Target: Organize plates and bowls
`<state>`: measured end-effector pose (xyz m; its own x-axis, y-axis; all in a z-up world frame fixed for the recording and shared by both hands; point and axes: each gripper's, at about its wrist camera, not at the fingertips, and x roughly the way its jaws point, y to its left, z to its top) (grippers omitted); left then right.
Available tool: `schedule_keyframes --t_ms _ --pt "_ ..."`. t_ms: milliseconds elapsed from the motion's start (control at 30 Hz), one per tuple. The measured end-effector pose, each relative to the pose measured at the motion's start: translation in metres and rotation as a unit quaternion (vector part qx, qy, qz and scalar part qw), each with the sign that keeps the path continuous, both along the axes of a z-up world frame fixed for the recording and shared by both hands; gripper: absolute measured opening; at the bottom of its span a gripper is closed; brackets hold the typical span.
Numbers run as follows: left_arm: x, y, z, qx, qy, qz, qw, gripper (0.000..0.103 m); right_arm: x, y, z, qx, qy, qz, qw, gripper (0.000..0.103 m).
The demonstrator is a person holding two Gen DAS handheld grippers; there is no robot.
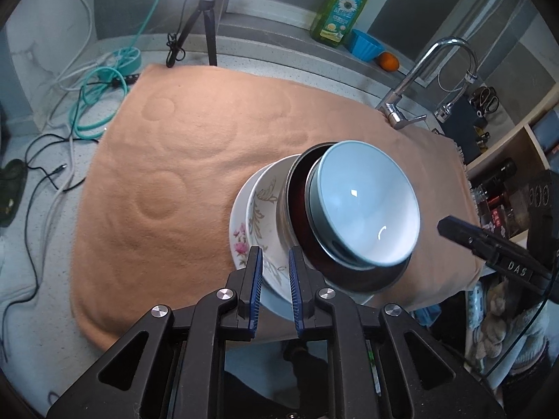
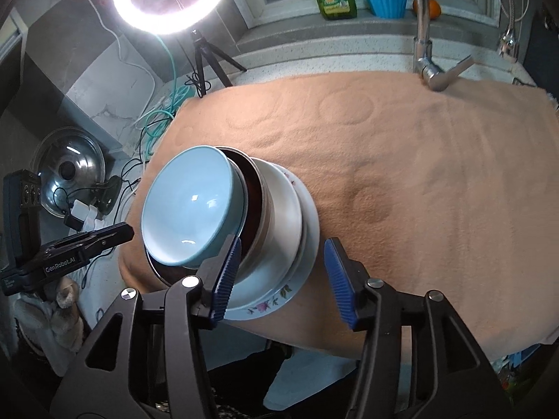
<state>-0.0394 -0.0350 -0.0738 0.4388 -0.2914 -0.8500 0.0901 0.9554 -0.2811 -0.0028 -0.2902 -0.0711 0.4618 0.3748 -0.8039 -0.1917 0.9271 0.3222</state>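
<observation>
On peach towel (image 1: 181, 160), near front edge: stack w/ blue bowl (image 1: 367, 202) topmost, floral plate (image 1: 241, 241) at bottom. L gripper (image 1: 274, 279) narrow, holding nothing, poss. just clear of rim. R gripper (image 2: 283, 276) half open, empty, straddling stack's near side.

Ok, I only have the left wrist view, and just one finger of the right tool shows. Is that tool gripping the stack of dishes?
Observer: No. The right tool is open, with its fingers well apart and pressing on nothing.
Operator: Anything far off to the left that I miss?
Observer: Yes, a metal pot lid lies there.
Operator: And the bright lamp at the top?
Observer: It is a ring light, with the whole ring in view.
</observation>
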Motion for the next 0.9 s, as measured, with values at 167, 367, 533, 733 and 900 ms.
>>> schedule_keyframes --t_ms 167,367,533,733,900 --pt "-0.019 -0.008 0.007 0.029 -0.033 -0.004 0.999 0.016 -0.019 0.0 0.013 -0.014 -0.047 -0.005 0.999 0.07" --pt "-0.039 -0.018 0.02 0.061 -0.081 -0.003 0.9948 0.043 -0.043 0.004 0.028 -0.027 -0.116 -0.02 0.993 0.089" --pt "-0.049 -0.017 0.03 0.059 -0.106 0.01 0.9926 0.057 -0.061 0.007 0.039 -0.036 -0.154 -0.032 0.987 0.098" --pt "-0.056 -0.021 0.032 0.071 -0.117 0.018 0.9904 0.064 -0.074 0.009 0.046 -0.064 -0.163 -0.06 0.983 0.098" --pt "-0.056 -0.021 0.031 0.072 -0.111 0.024 0.9909 0.064 -0.079 0.006 0.044 -0.06 -0.16 -0.074 0.982 0.098"
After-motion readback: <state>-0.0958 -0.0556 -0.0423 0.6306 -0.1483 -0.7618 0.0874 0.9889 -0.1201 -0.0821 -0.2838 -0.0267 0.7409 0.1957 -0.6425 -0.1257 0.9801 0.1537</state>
